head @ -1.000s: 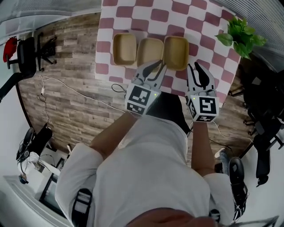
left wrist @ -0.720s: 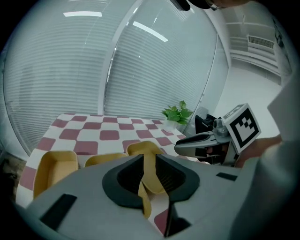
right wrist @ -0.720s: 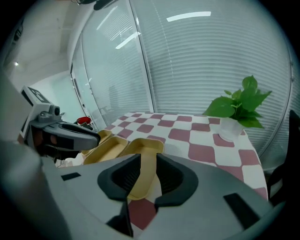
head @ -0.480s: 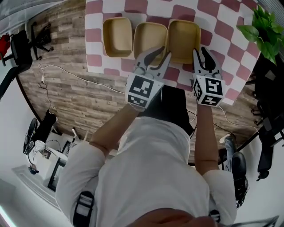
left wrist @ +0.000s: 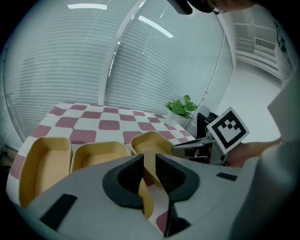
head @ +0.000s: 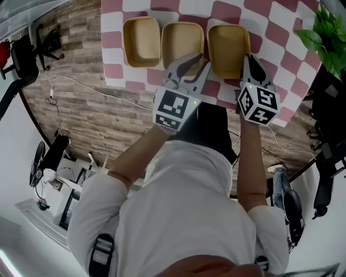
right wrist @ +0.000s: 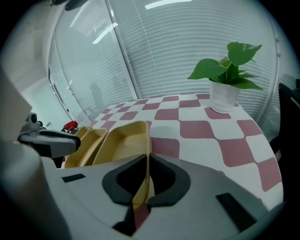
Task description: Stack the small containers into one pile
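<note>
Three empty tan containers stand side by side near the front edge of the checkered table: a left one, a middle one and a right one. My right gripper is shut on the right container's right wall, which runs thin between the jaws. My left gripper hovers over the near rim between the middle and right containers. Its jaws stand a little apart and hold nothing.
A potted green plant stands at the table's far right corner. Wood-plank floor with a cable lies left of the table. Black chairs and equipment stand around the edges.
My right gripper moved forward onto the right container's right wall and shut on it. The left gripper crept slightly forward and stayed open.
</note>
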